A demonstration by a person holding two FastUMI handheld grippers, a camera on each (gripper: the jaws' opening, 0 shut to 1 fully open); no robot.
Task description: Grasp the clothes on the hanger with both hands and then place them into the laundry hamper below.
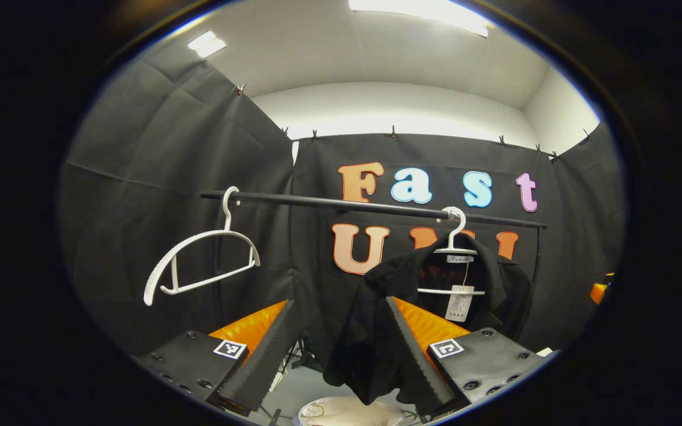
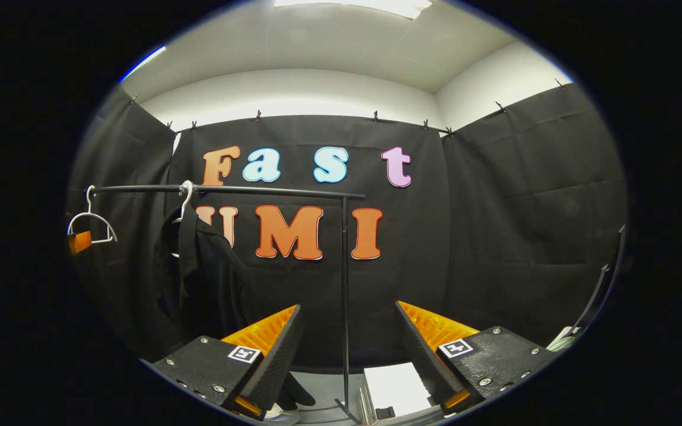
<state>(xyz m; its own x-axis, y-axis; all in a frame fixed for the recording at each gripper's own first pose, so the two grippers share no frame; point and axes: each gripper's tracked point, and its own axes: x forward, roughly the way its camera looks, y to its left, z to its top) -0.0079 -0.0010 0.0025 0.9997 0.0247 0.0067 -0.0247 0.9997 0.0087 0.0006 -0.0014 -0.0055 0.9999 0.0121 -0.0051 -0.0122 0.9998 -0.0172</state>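
A black garment [image 1: 376,319] hangs from a white hanger [image 1: 454,248] on the black rail [image 1: 341,204], with a paper tag at its collar. Its lower left part droops between the fingers of my left gripper [image 1: 341,310], which is open and not pressing on it. Below it the pale rim of the laundry hamper [image 1: 350,411] peeks in at the bottom edge. In the right gripper view the same garment [image 2: 199,278] hangs left of my right gripper [image 2: 347,313], which is open with nothing between its fingers, facing the rack's upright post [image 2: 345,296].
An empty white hanger [image 1: 199,260] hangs tilted at the rail's left end. The rack's foot and a white sheet [image 2: 394,387] lie on the floor ahead of the right gripper. Black cloth walls close the booth on all sides.
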